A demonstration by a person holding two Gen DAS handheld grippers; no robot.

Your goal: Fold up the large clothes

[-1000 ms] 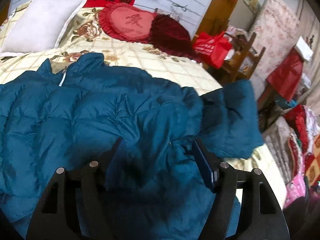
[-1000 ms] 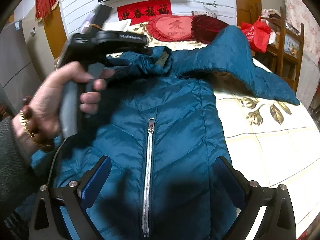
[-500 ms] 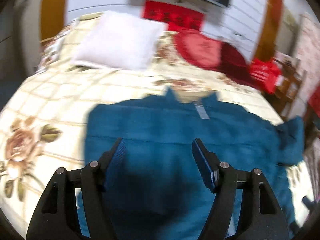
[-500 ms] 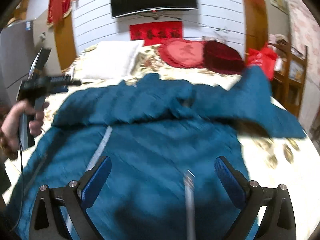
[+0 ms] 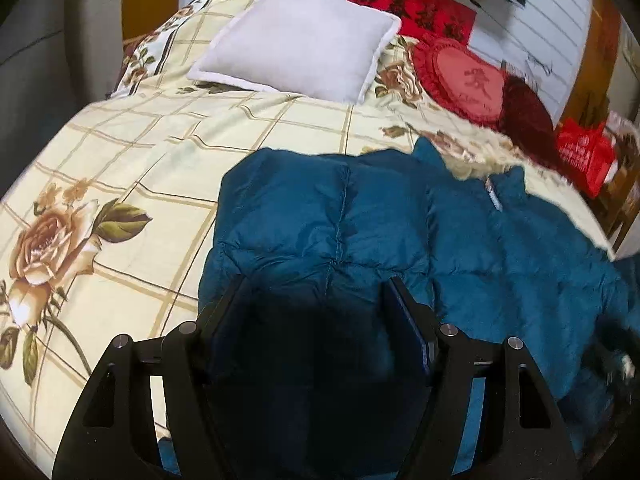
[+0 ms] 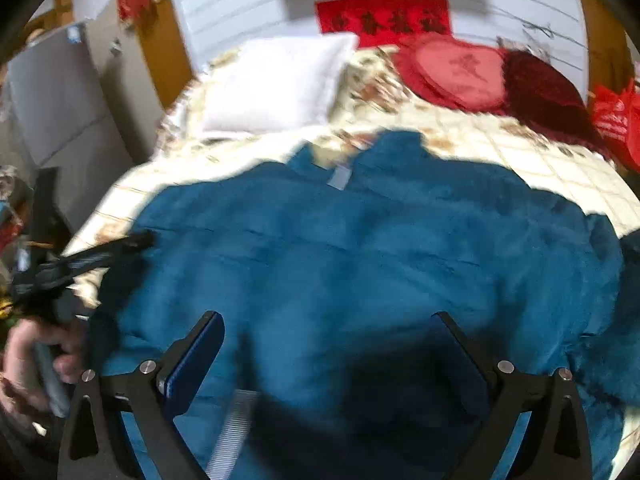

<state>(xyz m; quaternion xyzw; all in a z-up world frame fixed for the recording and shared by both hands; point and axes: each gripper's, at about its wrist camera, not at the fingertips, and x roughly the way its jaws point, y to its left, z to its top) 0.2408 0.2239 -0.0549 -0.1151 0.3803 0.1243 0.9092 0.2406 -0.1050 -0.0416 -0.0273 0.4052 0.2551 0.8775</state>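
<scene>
Teal puffer jacket [image 5: 460,248] lies spread on the bed [image 5: 160,168], below the white pillow [image 5: 300,36], which serves as landmark. Its collar [image 5: 496,184] points toward the headboard end, below and to the right of the pillow. In the right wrist view the jacket [image 6: 380,248] fills most of the frame, and a strip of silver zipper [image 6: 236,420] shows at its near edge; this view is motion-blurred.

Left gripper [image 5: 316,296]: jaws apart, over the jacket's near left part, below the pillow. Cloth sits in shadow between the jaws; cannot tell whether the pads touch it. In the right wrist view the same gripper [image 6: 136,240] shows at the jacket's left edge, held by the left hand [image 6: 36,356], down and left of the pillow.

Right gripper [image 6: 328,332]: jaws wide apart, nothing pinched, above the jacket's middle, below the pillow.

Right of the pillow: a red heart-shaped cushion [image 5: 468,80], then a dark red cushion [image 5: 528,120], then a red bag [image 5: 584,156] beside the bed. A red banner [image 5: 412,4] hangs on the wall above and to the right of the pillow.
</scene>
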